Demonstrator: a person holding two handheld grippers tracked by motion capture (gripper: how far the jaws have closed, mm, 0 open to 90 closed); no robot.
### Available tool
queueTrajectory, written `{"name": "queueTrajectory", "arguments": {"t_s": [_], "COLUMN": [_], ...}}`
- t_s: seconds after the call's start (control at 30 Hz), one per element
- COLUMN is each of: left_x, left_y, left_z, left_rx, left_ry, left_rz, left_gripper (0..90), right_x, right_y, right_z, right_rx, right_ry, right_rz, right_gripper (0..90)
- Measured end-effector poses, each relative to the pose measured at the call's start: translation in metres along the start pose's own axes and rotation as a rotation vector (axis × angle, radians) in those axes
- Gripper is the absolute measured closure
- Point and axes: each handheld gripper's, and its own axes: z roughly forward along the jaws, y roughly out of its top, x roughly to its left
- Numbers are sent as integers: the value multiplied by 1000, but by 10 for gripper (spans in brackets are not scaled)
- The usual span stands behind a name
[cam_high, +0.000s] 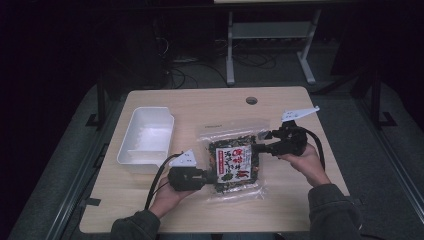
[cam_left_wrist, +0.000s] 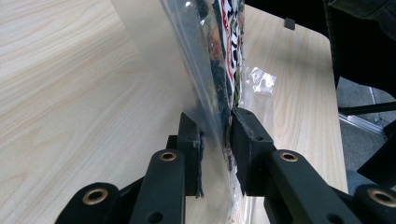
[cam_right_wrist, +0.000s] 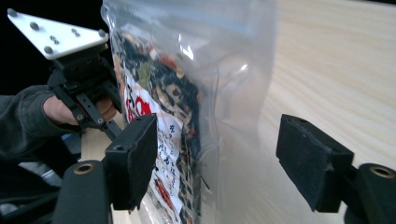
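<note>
1. The snack bag (cam_high: 233, 162) lies near the middle of the worktop (cam_high: 210, 102), just right of the white tray (cam_high: 146, 137). The left gripper (cam_high: 211, 176) has its fingers (cam_left_wrist: 246, 144) clamped on the bag's near left edge; in the left gripper view the clear film is pinched between them. If the pinch catches only the thin film and not the sealed rim, I judge the bag could slide out once lifted.
2. The right gripper (cam_high: 260, 141) stands with its fingers (cam_right_wrist: 133, 156) spread wide on either side of the bag's right edge, pressing on nothing. With one grip alone, the bag's filled part may sag and swing, twisting it in the left fingers.
3. If the right fingers close too deep, they could crush the contents or crease the printed label (cam_right_wrist: 161, 140).
4. A lift towards the tray with the bag hanging low could catch its corner on the tray's rim and tip or push the tray.
</note>
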Motion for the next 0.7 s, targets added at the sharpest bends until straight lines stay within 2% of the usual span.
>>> {"name": "queueTrajectory", "arguments": {"t_s": [0.13, 0.17, 0.23, 0.27, 0.3, 0.33, 0.47, 0.5, 0.53, 0.57, 0.63, 0.7], "left_x": [-1, -1, -1, -1, -1, -1, 0, 0, 0, 0, 0, 1], "left_y": [0, 0, 0, 0, 0, 0, -1, -1, -1, -1, -1, -1], "left_z": [0, -1, 0, -1, -1, -1, -2, -2, -2, -2, -2, -3], "left_rx": [-1, -1, -4, -4, -5, -5, -1, -1, -1, -1, -2, -1], "left_ry": [1, 0, 0, -1, -2, -2, -5, -5, 1, 1, 8, 16], "left_rz": [7, 8, 7, 9, 11, 11, 17, 17, 16, 16, 13, 14], "left_gripper": [739, 739, 739, 738, 738, 738, 737, 736, 732, 723, 697, 663], "right_x": [-2, -2, -2, 0, 0, 0, 4, 4, 5, 5, 7, 8], "right_y": [-1, -1, -1, -1, -1, -1, -2, -2, -3, -3, -6, -6], "right_z": [8, 11, 13, 16, 17, 17, 23, 23, 22, 22, 20, 19], "right_rx": [26, 34, 36, 42, 49, 49, 78, 78, 74, 74, 51, 45], "right_ry": [26, 49, 54, 82, 103, 103, 169, 169, 187, 187, 229, 236], "right_rz": [9, 9, 6, -2, -5, -5, -29, -29, -33, -33, -26, -28], "right_gripper": [289, 294, 300, 363, 393, 393, 526, 526, 582, 582, 677, 696]}}
